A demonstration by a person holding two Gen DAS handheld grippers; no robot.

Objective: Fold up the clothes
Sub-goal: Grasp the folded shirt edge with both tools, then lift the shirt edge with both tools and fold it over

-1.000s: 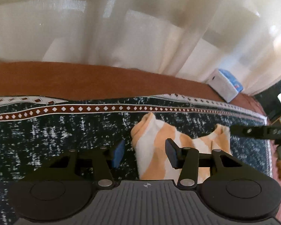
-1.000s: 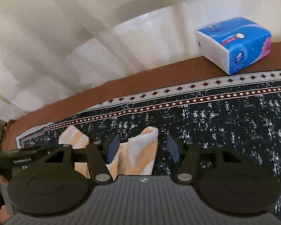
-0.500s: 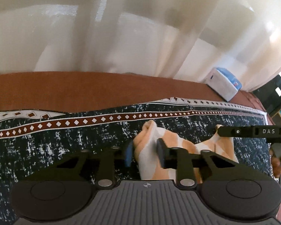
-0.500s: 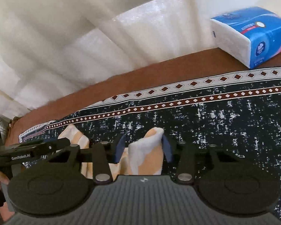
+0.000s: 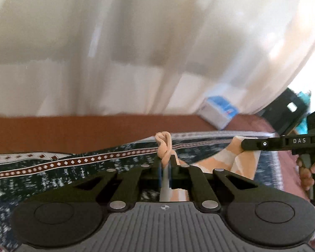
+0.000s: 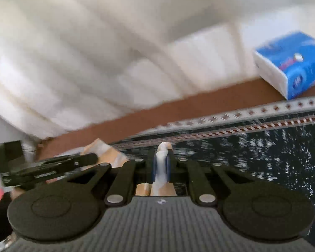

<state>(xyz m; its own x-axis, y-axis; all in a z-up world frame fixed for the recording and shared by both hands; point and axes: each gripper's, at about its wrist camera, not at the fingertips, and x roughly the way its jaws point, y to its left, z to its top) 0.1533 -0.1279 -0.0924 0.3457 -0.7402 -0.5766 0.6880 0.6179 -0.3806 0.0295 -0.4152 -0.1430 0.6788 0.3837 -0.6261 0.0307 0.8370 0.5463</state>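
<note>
An orange and white striped garment [image 5: 239,161] lies on a dark speckled cloth [image 5: 52,174]. My left gripper [image 5: 167,163] is shut on its left corner, which bunches up above the jaws. My right gripper [image 6: 162,163] is shut on the other corner [image 6: 162,149], a white fold pinched between the blue pads. The right gripper also shows in the left wrist view [image 5: 283,143], laid over the garment's right end. The left gripper shows in the right wrist view [image 6: 52,166], with a piece of the garment [image 6: 107,152] behind it.
A blue and white tissue pack [image 6: 292,69] stands at the back right on the brown surface [image 6: 178,109]; it also shows in the left wrist view [image 5: 218,111]. White curtains [image 5: 136,42] hang behind. The cloth has a diamond-patterned border [image 5: 73,161].
Both grippers went from open to shut, each pinching a corner of the garment. Both views have tilted up and the pinched corners now stand raised above the cloth.
</note>
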